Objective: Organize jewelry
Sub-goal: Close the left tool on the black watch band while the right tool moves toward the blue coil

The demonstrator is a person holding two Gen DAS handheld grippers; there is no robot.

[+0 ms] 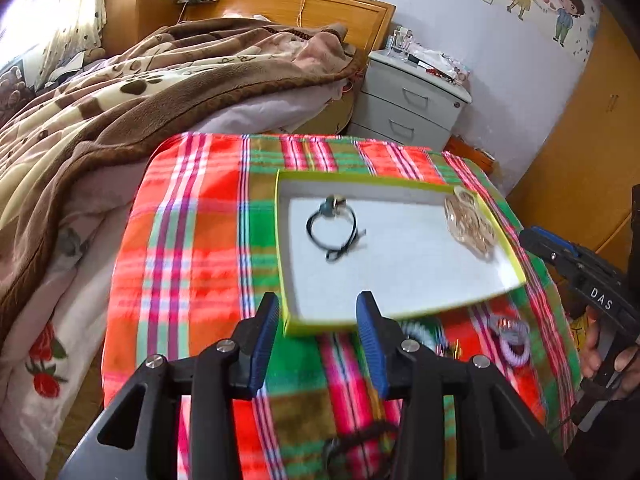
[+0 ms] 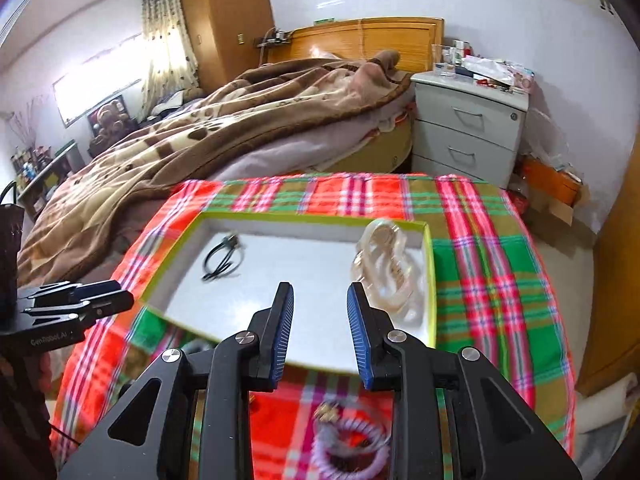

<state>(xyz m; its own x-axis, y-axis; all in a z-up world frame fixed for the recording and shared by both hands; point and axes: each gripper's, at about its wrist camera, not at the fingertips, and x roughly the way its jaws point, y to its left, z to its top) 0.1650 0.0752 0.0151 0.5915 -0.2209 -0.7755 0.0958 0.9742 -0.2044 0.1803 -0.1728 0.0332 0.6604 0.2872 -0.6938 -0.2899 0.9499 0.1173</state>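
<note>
Both your left gripper and right gripper are parted wide with nothing held, so go for the lilac coil hair tie at bottom centre on the plaid cloth, probably light, squishy and springy, pinch across one side of the coil.

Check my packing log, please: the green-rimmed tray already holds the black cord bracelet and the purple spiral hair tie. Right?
Not quite. In the right wrist view, the tray holds the black cord bracelet and a clear chain-link piece; the purple spiral hair tie lies on the plaid cloth outside it.
</note>
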